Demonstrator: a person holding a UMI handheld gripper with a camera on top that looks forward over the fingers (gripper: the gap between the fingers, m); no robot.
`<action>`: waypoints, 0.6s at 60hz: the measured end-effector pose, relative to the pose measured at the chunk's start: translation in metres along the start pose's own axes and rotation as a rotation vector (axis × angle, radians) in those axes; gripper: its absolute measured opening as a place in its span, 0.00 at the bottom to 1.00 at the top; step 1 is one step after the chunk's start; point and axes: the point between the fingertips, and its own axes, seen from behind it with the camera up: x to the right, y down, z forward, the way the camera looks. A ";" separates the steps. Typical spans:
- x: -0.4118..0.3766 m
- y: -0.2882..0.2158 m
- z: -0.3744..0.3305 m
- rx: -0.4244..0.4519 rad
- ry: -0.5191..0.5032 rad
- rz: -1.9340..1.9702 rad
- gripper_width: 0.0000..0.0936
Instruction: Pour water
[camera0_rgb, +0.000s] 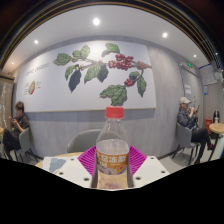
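Note:
A clear plastic bottle with a red cap and an orange-and-white label stands upright between my fingers. My gripper is shut on the bottle: the magenta pads press on its lower body from both sides. The bottle's base is hidden below the pads. I see no cup or other vessel.
A white table lies under the bottle. A grey chair stands just beyond it. A wall with a leaf-and-berry mural is behind. One person sits at the far left and another person at the far right by a table.

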 end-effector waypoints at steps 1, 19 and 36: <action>-0.001 0.000 0.001 -0.006 -0.002 -0.012 0.43; -0.005 0.013 0.006 0.005 -0.018 -0.081 0.43; -0.012 0.016 -0.003 -0.048 -0.051 -0.097 0.91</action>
